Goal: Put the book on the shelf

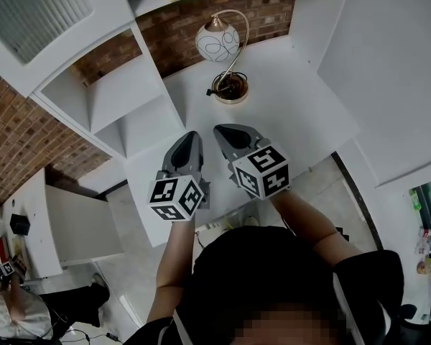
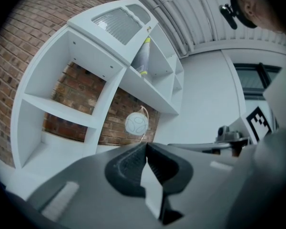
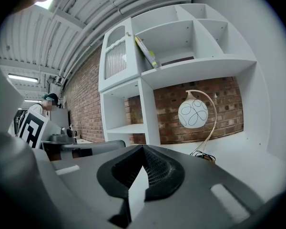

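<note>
My left gripper [image 2: 146, 147] and right gripper [image 3: 143, 149] are closed, empty, near the desk's [image 1: 294, 113] front edge. The book [image 3: 147, 52] leans unsupported on the shelf [image 3: 200, 66]; I reckon it could slide flat.

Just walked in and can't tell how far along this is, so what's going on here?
A person holds a gripper in each hand, low over the white desk in front of the lamp. The left gripper and the right gripper are both shut with nothing between their jaws. A yellow-green book leans tilted in an upper compartment of the white shelf unit, so it looks already placed.
</note>
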Tool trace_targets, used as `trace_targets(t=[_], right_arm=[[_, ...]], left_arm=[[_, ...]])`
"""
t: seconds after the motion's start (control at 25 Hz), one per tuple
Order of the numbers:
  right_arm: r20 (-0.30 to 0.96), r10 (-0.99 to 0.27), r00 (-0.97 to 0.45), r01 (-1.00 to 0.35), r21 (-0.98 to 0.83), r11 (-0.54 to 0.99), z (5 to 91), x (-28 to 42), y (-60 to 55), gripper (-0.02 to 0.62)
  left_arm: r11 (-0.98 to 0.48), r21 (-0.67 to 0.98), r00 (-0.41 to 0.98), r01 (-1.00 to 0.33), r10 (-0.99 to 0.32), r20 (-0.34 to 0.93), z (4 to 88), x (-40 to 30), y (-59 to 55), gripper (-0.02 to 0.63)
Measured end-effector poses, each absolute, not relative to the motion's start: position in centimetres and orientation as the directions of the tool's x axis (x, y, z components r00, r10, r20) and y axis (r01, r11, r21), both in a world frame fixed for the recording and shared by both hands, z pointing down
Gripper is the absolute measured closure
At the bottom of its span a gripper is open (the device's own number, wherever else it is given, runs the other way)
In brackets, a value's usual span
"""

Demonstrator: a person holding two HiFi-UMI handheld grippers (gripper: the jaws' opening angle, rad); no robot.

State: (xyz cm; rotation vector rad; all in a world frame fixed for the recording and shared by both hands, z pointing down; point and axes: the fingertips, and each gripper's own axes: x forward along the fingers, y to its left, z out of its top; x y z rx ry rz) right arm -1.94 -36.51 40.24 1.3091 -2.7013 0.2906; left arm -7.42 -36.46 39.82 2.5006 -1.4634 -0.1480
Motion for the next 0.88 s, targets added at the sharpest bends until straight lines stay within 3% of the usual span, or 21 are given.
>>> trace_targets(t=[0.88], right_arm=[[0.198,-0.754,-0.627,-0.778,-0.107,0.619,39.9,-2.1,-36.6,0.598]], left_arm=[[-0.507,0.25,0.53,-0.825,-0.848,0.028,38.9,-7.0,-36.3,0.598]])
